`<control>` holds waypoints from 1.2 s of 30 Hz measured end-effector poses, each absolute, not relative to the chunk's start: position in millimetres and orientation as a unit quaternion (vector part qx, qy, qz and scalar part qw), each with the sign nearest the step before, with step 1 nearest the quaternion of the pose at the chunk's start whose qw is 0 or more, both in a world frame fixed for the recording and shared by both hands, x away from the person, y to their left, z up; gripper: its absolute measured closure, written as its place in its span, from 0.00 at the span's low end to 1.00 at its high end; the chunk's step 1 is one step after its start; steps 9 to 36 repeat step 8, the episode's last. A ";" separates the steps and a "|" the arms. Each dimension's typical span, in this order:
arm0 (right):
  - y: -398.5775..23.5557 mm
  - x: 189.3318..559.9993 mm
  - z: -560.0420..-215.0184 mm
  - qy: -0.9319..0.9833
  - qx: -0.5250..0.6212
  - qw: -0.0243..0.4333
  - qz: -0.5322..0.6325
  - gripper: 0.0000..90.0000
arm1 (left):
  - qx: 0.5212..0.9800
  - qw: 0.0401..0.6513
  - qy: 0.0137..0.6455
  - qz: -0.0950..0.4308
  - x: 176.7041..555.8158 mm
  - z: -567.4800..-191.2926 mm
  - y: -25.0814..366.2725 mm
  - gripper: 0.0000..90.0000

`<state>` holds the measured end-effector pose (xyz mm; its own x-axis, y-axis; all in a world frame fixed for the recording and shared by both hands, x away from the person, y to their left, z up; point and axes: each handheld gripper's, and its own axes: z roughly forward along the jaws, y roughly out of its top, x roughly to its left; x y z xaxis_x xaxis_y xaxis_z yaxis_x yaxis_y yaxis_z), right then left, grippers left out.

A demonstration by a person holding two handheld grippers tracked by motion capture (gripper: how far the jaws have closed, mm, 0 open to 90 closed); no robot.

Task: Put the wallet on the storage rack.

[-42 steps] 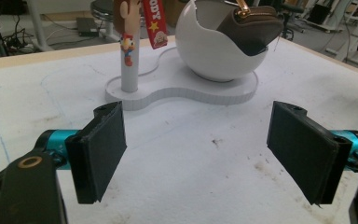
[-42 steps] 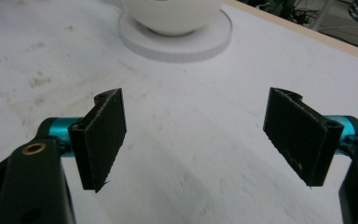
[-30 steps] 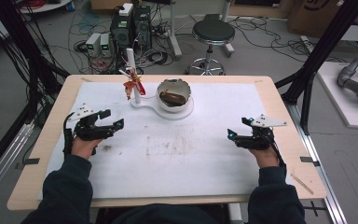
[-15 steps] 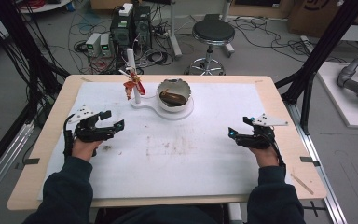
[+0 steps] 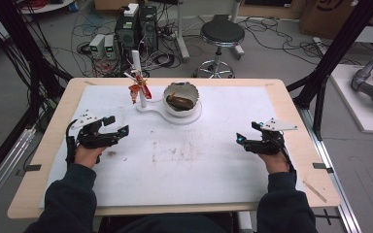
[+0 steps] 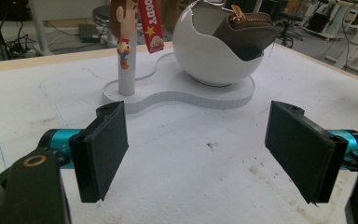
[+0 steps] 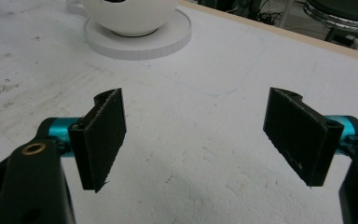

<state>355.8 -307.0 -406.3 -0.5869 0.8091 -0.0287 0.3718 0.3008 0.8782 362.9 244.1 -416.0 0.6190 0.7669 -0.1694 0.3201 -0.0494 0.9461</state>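
The left tool (image 5: 108,132) is hovering low over the white mat (image 5: 189,160) at the left of the desk (image 5: 291,104), its jaws standing wide apart with nothing between them. In the left gripper view the two black pads (image 6: 103,149) are framing bare mat, and beyond them the white stand (image 6: 177,91) is sitting at the far middle of the desk. The right tool (image 5: 252,141) is hanging over the right side of the mat, jaws likewise spread and empty, pointing inward toward the middle.

The things nearest the work are all on that stand. A round white bowl (image 6: 214,51) with a cut-away opening is resting on the wider, right end of the base, and a brown zip pouch (image 6: 244,30) is lying inside it, its zipper end poking out over the rim. On the left end a thin white post (image 6: 126,70) is rising, with a red strap and figure keychain (image 6: 149,23) hanging from it.

Judging from this, the step in hand is the approach toward the pouch, and neither tool is near it yet. To do it well, the left tool should be travelling forward and rising enough to come over the bowl's rim, keeping to the right of the post so the keychain is not being brushed. The jaws are already wide enough; they should be closing on the exposed zipper end, across the pouch's thin side, rather than pushing down into the bowl. The bowl looks light and may be tipping or sliding, so the right tool could be steadying the base.
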 end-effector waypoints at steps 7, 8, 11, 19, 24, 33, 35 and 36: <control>-307.9 355.5 -405.7 0.768 0.384 0.243 0.451 0.24 | 0.697 0.569 0.390 0.196 363.8 -416.9 243.1 0.24; -308.3 355.5 -405.6 0.766 0.386 0.241 0.454 0.24 | 0.697 0.569 0.389 0.197 363.8 -417.0 243.0 0.24; -308.3 355.5 -405.6 0.766 0.386 0.241 0.454 0.24 | 0.697 0.569 0.389 0.197 363.8 -417.0 243.0 0.24; -308.3 355.5 -405.6 0.766 0.386 0.241 0.454 0.24 | 0.697 0.569 0.389 0.197 363.8 -417.0 243.0 0.24; -308.3 355.5 -405.6 0.766 0.386 0.241 0.454 0.24 | 0.697 0.569 0.389 0.197 363.8 -417.0 243.0 0.24; -308.3 355.5 -405.6 0.766 0.386 0.241 0.454 0.24 | 0.697 0.569 0.389 0.197 363.8 -417.0 243.0 0.24; -308.3 355.5 -405.6 0.766 0.386 0.241 0.454 0.24 | 0.697 0.569 0.389 0.197 363.8 -417.0 243.0 0.24; -308.3 355.5 -405.6 0.766 0.386 0.241 0.454 0.24 | 0.697 0.569 0.389 0.197 363.8 -417.0 243.0 0.24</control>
